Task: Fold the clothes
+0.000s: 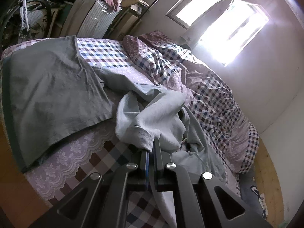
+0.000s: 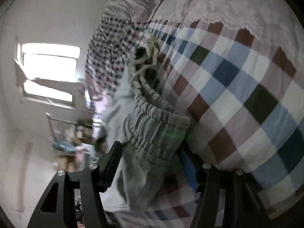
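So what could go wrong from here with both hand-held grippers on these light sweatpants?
1. The right hand-held gripper stands open around the elastic waistband, so that end may slump out of line.
2. The left hand-held gripper pinches only the ribbed cuff; a pull could slip it free.
3. The green shirt lies spread nearby and could get dragged.

The left wrist view looks forward and down along its fingers over the bed [image 1: 106,57], the window [image 1: 224,28] at 1 o'clock. The right wrist view is rolled and very near the checked bedcover [image 2: 228,79], the window [image 2: 49,72] at 9 o'clock. Both share bed and window.
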`<state>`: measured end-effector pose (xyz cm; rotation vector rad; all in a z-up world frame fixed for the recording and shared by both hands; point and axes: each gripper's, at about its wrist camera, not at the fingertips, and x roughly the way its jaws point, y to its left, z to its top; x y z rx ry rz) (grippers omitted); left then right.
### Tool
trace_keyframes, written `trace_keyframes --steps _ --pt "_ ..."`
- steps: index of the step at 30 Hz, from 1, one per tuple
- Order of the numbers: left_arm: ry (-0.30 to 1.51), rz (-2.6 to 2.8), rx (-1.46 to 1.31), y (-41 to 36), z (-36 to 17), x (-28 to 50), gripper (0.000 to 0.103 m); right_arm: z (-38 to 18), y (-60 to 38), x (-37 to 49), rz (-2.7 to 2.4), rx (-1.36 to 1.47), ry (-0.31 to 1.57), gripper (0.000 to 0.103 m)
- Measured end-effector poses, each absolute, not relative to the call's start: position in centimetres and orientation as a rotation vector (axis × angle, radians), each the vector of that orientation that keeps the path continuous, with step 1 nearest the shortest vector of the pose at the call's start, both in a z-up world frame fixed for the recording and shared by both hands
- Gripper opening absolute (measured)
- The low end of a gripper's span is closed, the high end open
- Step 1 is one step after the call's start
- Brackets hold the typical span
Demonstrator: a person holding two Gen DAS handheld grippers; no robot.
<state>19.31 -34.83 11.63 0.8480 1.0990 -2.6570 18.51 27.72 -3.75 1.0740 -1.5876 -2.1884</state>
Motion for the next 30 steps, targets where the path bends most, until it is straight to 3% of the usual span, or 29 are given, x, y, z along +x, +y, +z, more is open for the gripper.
trace_keyframes --steps 6,17,24,26,28,30 --pt "1.091 -2.654 0.857 -35.0 11.4 19.3 0.002 -3.5 26.0 18.4 -2.312 1.158 -1.494 0.065" --pt "1.08 -2.646 0.874 -35.4 10.7 19.5 0.002 -5.0 28.5 19.1 -2.103 0.88 -1.896 0.065" --pt "1.067 -2.648 0.888 -35.1 10.7 19.5 0.002 -3.6 26.6 16.0 -2.23 1.031 -1.673 0.064" --pt "1.065 -2.646 0.896 -35.0 10.7 19.5 0.002 -3.3 26.7 15.6 -2.265 1.044 -1.634 0.061" --pt "1.062 -2.646 0.905 -34.8 10.6 19.5 0.002 -2.4 26.9 15.0 -2.334 1.051 -1.542 0.043" --pt "1.06 -2.647 0.914 -34.6 10.6 19.4 0.002 -0.8 26.9 14.9 -2.447 1.073 -1.409 0.036"
